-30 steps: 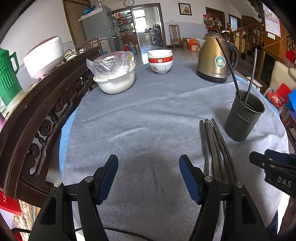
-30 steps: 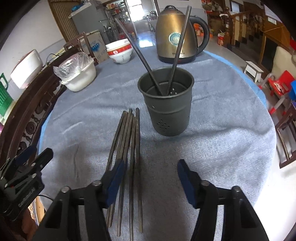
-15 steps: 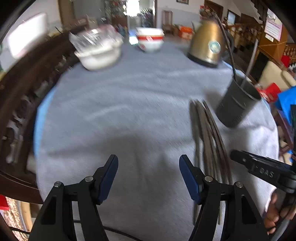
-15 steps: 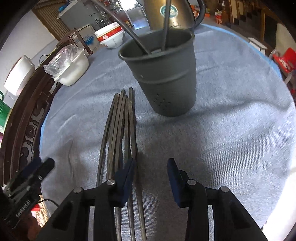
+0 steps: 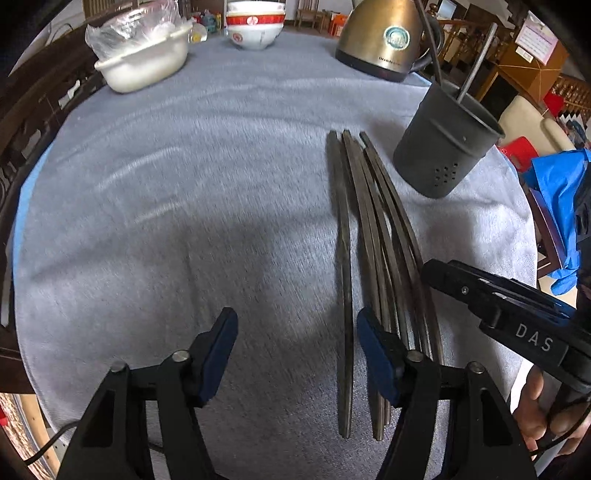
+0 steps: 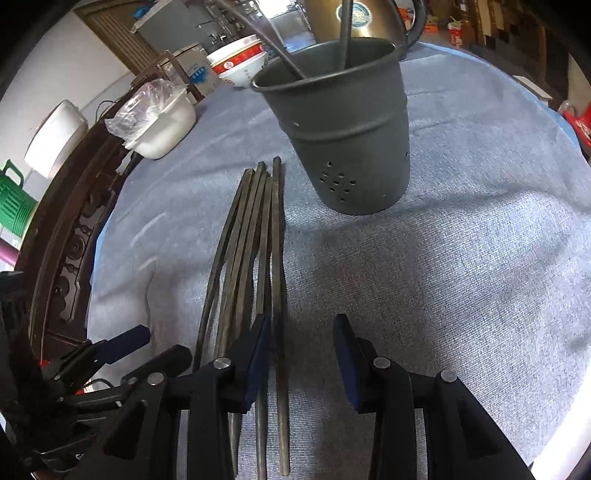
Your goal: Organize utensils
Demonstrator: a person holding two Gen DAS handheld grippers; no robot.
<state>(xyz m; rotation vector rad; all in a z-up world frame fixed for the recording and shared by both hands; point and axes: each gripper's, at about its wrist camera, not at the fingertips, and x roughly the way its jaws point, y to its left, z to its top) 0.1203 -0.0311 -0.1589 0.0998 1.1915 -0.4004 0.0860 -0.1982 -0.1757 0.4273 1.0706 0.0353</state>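
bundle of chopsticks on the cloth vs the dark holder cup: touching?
Apart. Right wrist view shows bare grey cloth between the chopsticks and the holder cup; left wrist view agrees.

Background items on the grey tablecloth [image 5: 184, 192]: brass-coloured kettle [image 5: 380, 37], stacked red-banded bowls [image 5: 255, 26], plastic-covered white basin [image 5: 144, 55].

soft daylight, shadows on cloth [image 5: 192, 177], fisheye-warped edges, slight blur.

Six chopsticks [image 6: 258, 251] lie loose at 12 o'clock; two more stand in one holder [image 6: 343, 136]. One kettle [image 5: 380, 40], two stacked bowls [image 5: 255, 26], one tub [image 5: 144, 62].
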